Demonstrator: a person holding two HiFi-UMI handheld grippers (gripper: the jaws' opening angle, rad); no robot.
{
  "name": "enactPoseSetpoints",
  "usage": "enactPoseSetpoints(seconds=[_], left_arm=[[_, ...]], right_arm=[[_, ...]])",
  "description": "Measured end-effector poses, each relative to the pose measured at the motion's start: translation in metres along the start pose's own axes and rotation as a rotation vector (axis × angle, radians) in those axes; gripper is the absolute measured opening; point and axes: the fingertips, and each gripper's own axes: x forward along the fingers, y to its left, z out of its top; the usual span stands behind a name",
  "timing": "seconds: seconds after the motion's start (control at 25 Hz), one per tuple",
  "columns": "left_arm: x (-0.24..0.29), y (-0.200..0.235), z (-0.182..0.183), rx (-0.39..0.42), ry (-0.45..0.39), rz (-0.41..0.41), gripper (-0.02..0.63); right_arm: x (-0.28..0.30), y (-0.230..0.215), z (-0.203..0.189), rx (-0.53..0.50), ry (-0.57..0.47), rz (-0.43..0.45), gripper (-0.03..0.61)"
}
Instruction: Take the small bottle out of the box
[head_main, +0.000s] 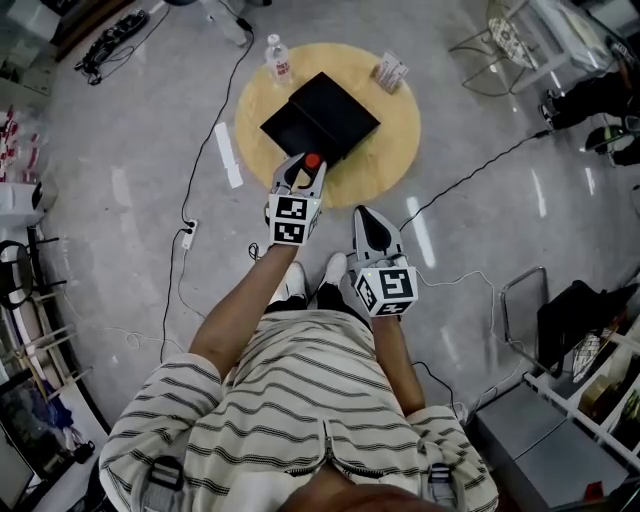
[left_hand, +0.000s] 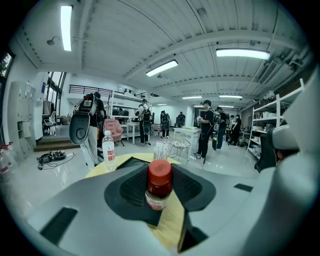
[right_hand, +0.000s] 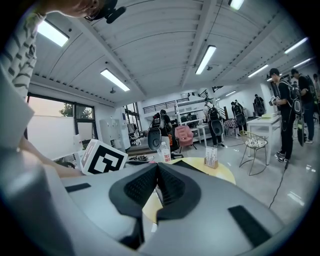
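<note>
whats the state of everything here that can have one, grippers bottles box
left gripper: jaws closed on the small bottle
small bottle: upright, red cap on, out of the black box
right gripper: jaws shut, empty
black box: on the round table, open or shut unclear
water bottle: upright, capped, on the round table

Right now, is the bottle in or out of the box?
Out: left tool holds bottle upright over bare table, box beyond.
</note>
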Motion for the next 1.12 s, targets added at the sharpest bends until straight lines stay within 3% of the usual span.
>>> enactPoseSetpoints(seconds=[0.56,1.12], left_arm=[[-0.045,-0.021,0.029,0.042,-0.057,-0.043,0.152],[-0.076,-0.042,0.034,0.108,-0.080,-0.099,0.152]], right_arm=[[-0.008,0.003,0.004,-0.017,-0.013,-0.010,0.018],[-0.009,0.003,0.012,-0.033,-0.032,-0.002,0.018]])
